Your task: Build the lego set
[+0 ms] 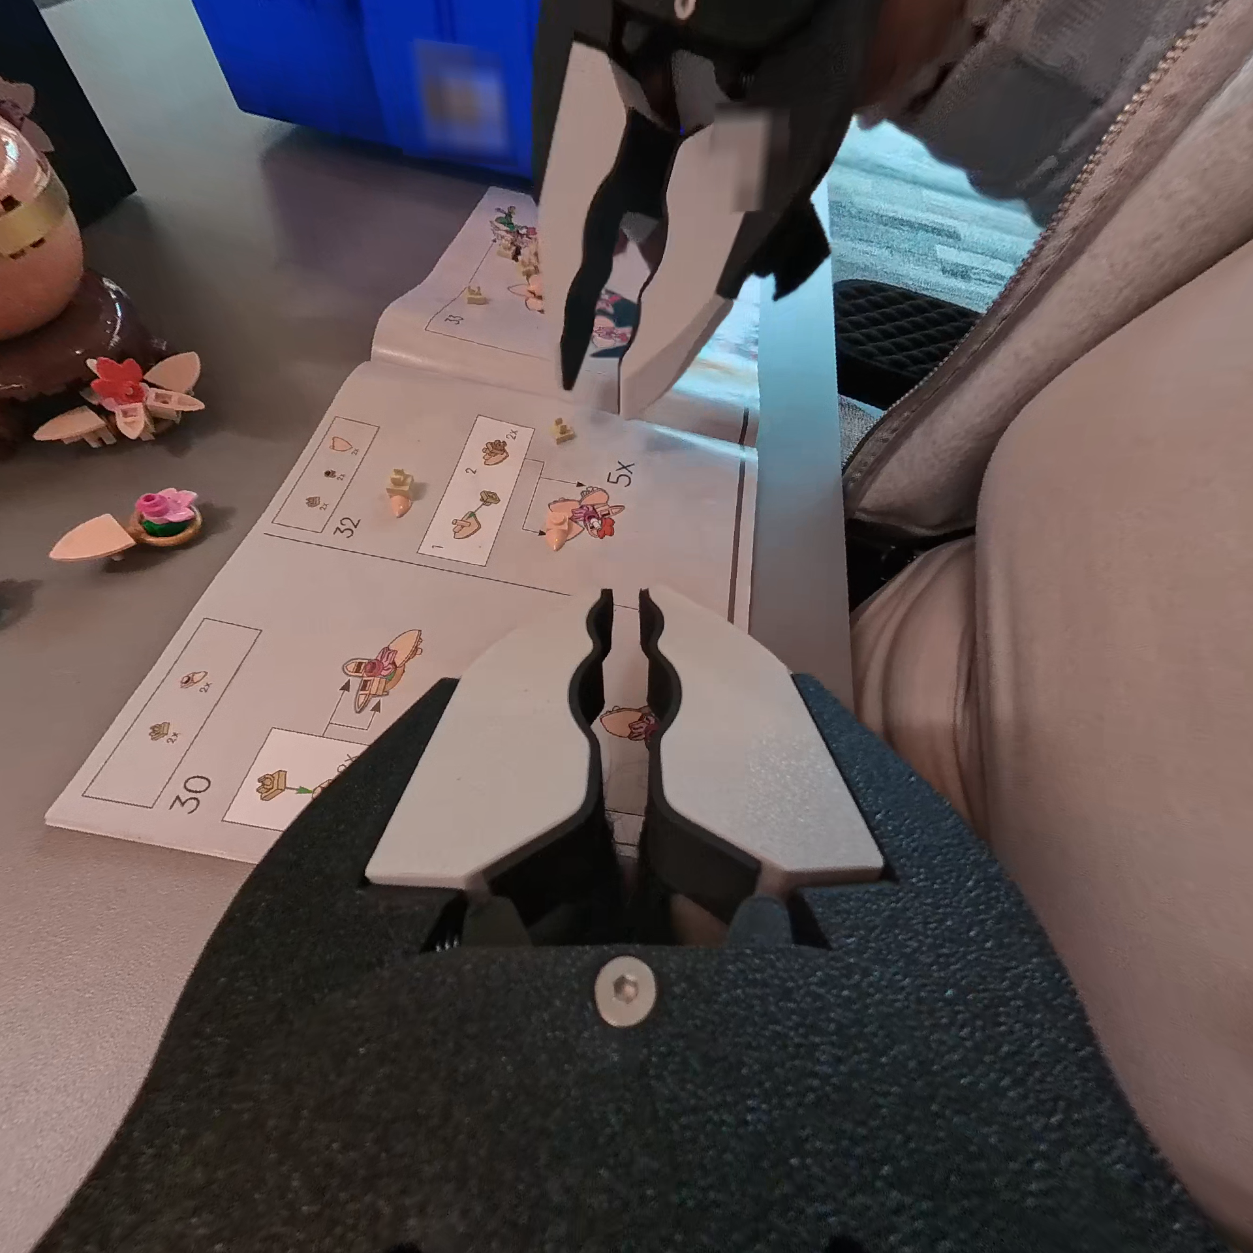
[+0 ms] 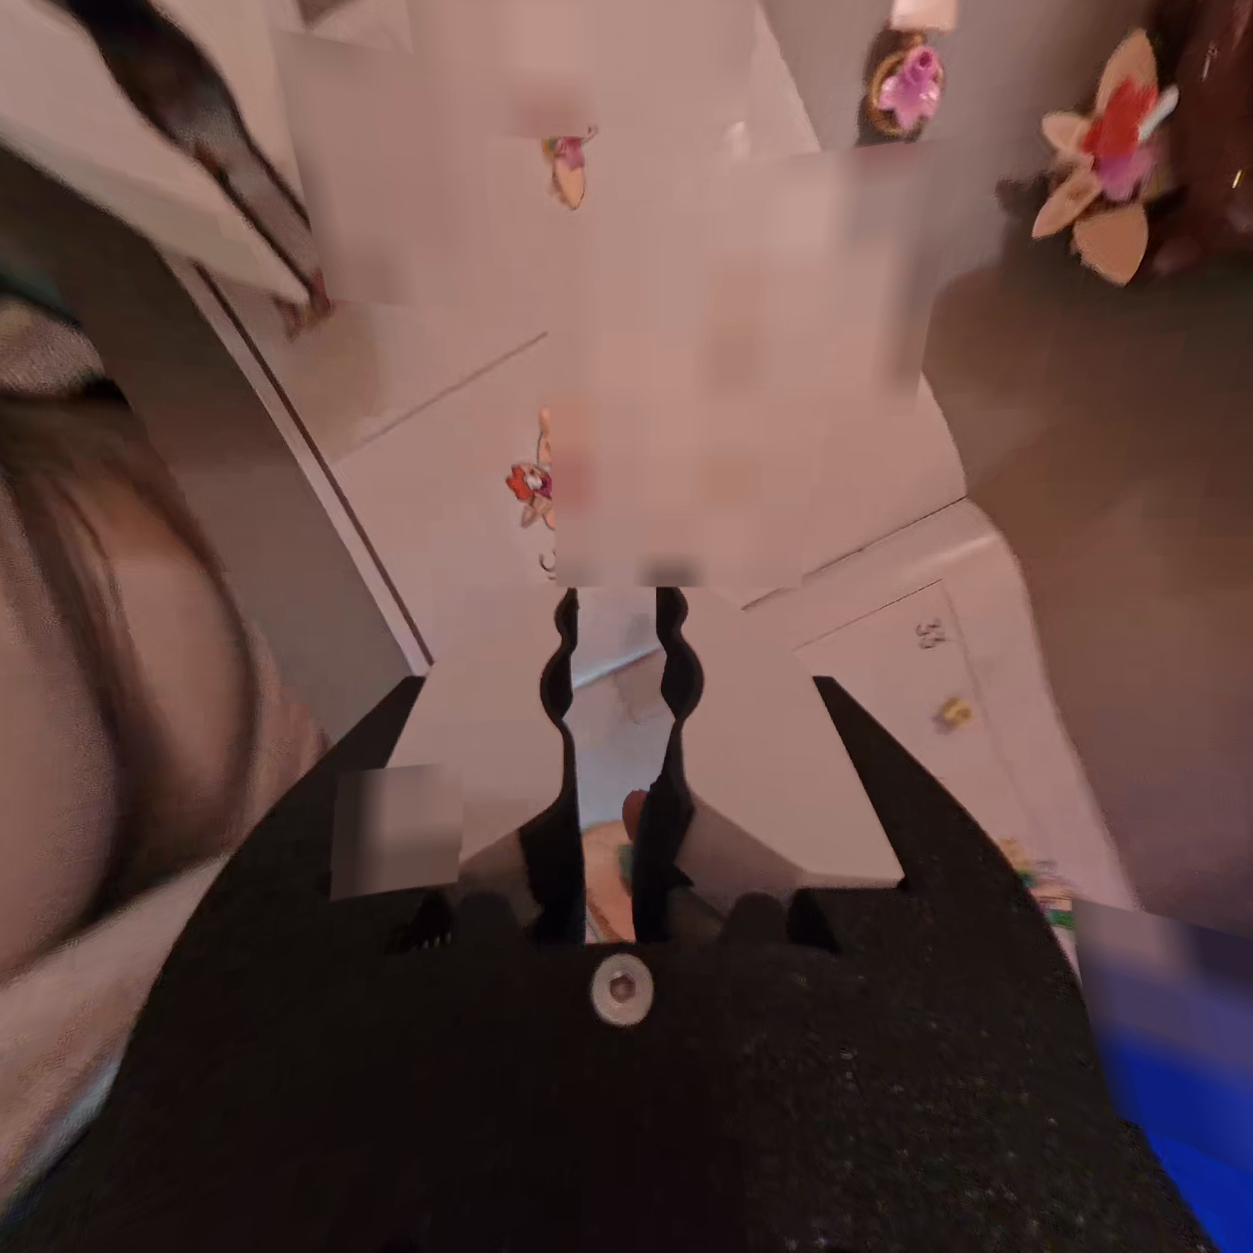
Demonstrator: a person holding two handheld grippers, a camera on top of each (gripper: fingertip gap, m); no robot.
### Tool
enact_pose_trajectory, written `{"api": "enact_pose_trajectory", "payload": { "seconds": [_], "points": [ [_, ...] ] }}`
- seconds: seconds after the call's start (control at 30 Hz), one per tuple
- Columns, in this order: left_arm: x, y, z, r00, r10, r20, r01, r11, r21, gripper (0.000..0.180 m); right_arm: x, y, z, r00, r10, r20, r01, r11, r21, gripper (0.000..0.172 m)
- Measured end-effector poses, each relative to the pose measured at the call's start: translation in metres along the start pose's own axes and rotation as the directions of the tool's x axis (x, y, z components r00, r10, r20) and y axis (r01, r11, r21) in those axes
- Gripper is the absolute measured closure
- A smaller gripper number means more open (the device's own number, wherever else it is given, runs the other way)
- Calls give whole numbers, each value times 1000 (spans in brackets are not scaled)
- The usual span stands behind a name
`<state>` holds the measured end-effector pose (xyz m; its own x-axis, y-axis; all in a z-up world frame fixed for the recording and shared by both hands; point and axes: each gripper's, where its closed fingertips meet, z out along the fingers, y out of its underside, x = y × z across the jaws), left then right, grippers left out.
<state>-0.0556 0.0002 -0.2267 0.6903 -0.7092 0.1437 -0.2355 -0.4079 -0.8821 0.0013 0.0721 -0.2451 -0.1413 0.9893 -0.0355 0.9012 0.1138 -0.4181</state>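
Observation:
My left gripper [image 1: 627,597] hovers low over an open instruction booklet [image 1: 420,610]. Its fingers stand a narrow slit apart with nothing between them. My right gripper [image 1: 597,393] points down at the booklet's fold, slightly open and empty, just above a small tan piece [image 1: 563,430]. In the right wrist view the right gripper [image 2: 620,597] is open over the page, and its tips are partly under a blur patch. A tan piece joined to a peach petal [image 1: 401,495] and another peach petal piece [image 1: 559,532] lie on the page.
A pink flower in a gold ring with a petal [image 1: 166,515], a red flower cluster [image 1: 125,393] and a brown model [image 1: 41,305] stand to the left. A blue bin [image 1: 380,81] is behind. A person's clothing [image 1: 1085,610] fills the right, past the table edge [image 1: 800,474]. Across from one pair of fingers to the other is roughly 10 cm.

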Motion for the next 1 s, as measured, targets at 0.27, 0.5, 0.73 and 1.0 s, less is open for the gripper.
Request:
{"api": "enact_pose_trajectory", "payload": {
  "seconds": [0.27, 0.5, 0.73, 1.0],
  "points": [
    [-1, 0, -1, 1000, 5, 11, -6, 1000, 4, 173, 11, 3, -5, 793, -594, 135, 609, 781, -137, 160],
    [0, 1, 1, 1000, 17, 18, -17, 1000, -10, 173, 10, -3, 9, 600, -753, 272, 792, 607, -66, 160],
    [0, 1, 0, 1000, 13, 13, -13, 1000, -6, 173, 13, 1, 18, 601, -744, 293, 789, 611, -66, 166],
    [0, -1, -1, 1000, 9, 12, -9, 1000, 7, 173, 15, -5, 17, 768, -585, 261, 623, 776, -95, 171]
  ]
}}
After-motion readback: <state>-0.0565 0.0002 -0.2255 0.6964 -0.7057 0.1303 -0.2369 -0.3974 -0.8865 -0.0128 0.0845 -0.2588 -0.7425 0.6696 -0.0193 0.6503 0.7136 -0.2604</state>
